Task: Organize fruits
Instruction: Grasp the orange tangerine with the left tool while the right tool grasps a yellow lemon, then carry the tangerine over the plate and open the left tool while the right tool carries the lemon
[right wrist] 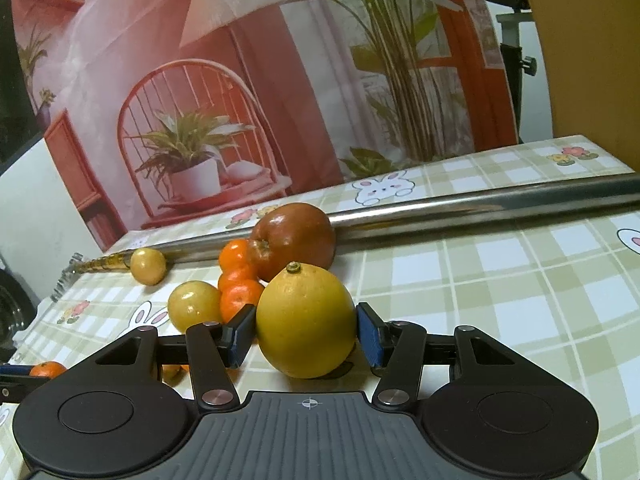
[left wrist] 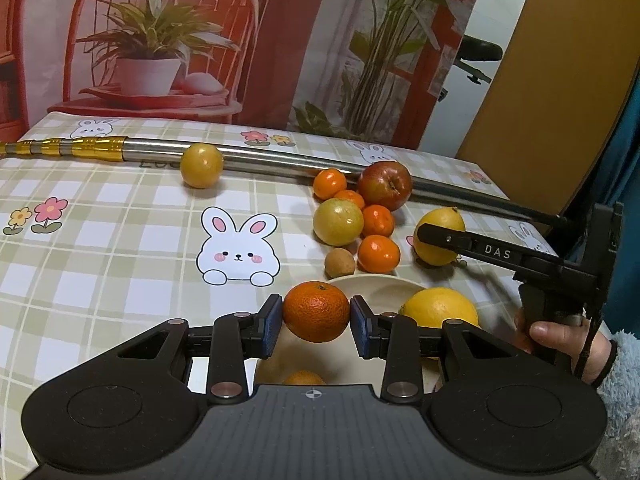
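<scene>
The left gripper (left wrist: 316, 320) is clamped on a round, dimpled orange mandarin (left wrist: 316, 311), held above the near-left rim of a shallow cream plate (left wrist: 372, 284) that carries a large yellow citrus fruit (left wrist: 439, 307). The right gripper (right wrist: 306, 330) has its blue pads (right wrist: 369, 336) set against a big yellow lemon-like fruit (right wrist: 306, 320) on the checked rabbit-print tablecloth (right wrist: 500, 292); whether they truly press it is hard to tell. Farther left lie small tangerines (right wrist: 239, 297) and a red apple (right wrist: 294, 236) beside a long steel tube (right wrist: 480, 206).

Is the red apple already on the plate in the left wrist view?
No, the red apple sits on the tablecloth against the metal pole, well beyond the plate.
</scene>
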{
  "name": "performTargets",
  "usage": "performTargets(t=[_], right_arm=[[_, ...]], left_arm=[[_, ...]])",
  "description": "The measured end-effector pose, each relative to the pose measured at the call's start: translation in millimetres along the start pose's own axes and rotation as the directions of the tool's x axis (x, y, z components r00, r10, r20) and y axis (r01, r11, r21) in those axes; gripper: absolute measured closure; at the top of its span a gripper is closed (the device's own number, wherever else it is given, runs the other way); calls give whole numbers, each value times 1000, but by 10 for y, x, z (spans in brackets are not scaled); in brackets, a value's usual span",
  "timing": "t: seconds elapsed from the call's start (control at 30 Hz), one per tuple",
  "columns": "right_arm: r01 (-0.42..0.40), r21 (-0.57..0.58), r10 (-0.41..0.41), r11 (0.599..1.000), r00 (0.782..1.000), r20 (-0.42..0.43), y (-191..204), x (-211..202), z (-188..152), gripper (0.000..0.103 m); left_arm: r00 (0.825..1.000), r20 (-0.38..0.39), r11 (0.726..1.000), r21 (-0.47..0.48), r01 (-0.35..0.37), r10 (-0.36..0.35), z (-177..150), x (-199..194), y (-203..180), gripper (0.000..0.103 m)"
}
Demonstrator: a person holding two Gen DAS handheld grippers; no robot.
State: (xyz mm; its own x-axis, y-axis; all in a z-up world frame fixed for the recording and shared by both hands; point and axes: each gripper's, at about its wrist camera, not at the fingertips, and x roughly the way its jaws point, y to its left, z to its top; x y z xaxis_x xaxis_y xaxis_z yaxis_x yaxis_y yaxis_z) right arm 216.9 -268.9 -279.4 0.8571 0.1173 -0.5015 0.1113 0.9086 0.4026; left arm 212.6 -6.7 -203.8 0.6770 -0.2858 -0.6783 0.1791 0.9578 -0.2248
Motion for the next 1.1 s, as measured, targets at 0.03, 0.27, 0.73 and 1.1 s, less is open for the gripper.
performTargets(t=[0.03, 0.27, 0.73, 1.1], right_arm=[[-2, 0, 2, 1000, 1000, 0, 4, -2, -6, 53], [-12, 16, 12, 1000, 1000, 17, -22, -30, -11, 53], [-13, 20, 13, 1000, 1000, 23, -27, -39, -13, 53], [-14, 20, 13, 1000, 1000, 22, -23, -36, -14, 53]], left_arm=[[1000, -1, 1000, 0, 0, 0, -3, -2, 3, 64], [1000, -8, 1000, 3, 4, -4, -21, 6, -8, 64], [999, -44, 996, 94, -4, 8, -59, 185, -102, 64], [997, -81, 995, 96, 5, 2, -137, 249, -103, 64]])
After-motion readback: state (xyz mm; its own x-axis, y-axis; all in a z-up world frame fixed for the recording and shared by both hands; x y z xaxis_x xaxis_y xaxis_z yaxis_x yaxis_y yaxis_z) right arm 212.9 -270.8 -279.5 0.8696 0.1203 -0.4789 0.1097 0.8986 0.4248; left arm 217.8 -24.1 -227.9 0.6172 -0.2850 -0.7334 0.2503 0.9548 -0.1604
